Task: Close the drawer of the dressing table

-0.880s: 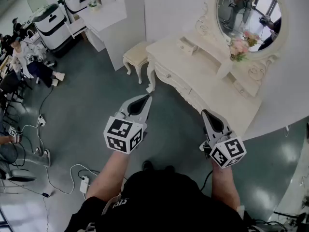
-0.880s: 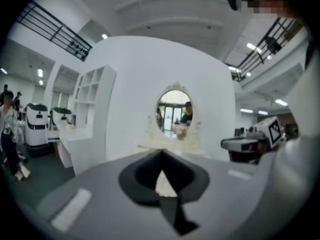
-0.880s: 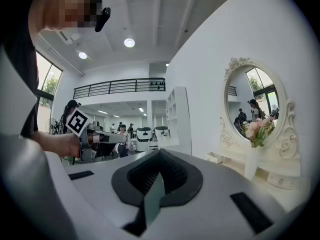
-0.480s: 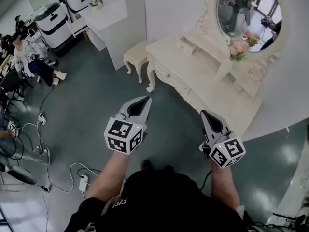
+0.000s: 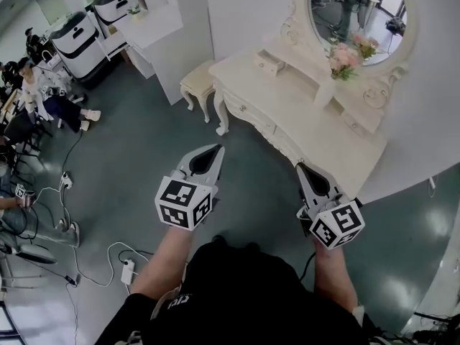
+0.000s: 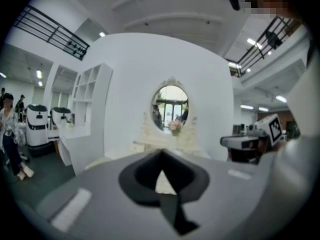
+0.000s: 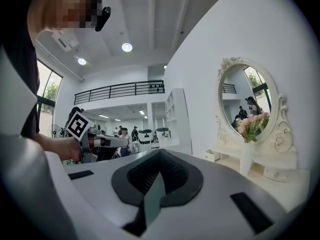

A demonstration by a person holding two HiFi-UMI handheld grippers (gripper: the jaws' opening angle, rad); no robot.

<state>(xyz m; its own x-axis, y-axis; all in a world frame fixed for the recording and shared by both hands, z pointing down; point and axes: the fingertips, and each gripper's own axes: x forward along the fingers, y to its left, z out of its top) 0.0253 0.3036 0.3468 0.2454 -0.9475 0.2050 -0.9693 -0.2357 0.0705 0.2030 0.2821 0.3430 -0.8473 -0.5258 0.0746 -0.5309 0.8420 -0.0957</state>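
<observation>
The cream dressing table [image 5: 309, 121] stands against the white wall at the upper right, with an oval mirror [image 5: 356, 13] and a vase of pink flowers [image 5: 338, 60] on it. A small top drawer [image 5: 268, 62] at its left end looks slightly pulled out; it also shows in the right gripper view as a small drawer [image 7: 212, 155]. My left gripper [image 5: 218, 149] and right gripper [image 5: 302, 167] hover over the floor, well short of the table. Both are shut and hold nothing. The left gripper [image 6: 161, 154] faces the mirror [image 6: 171, 104]. The right gripper [image 7: 160, 151] points left of the table.
A cream stool [image 5: 195, 83] stands at the table's left end. A white counter [image 5: 154, 27] and white machines [image 5: 75, 38] are at the upper left. Seated people [image 5: 43, 95] are at the far left. Cables and a power strip [image 5: 128, 272] lie on the floor.
The dressing table sits a little further left and higher in the head view. Both grippers keep their places and stay shut.
</observation>
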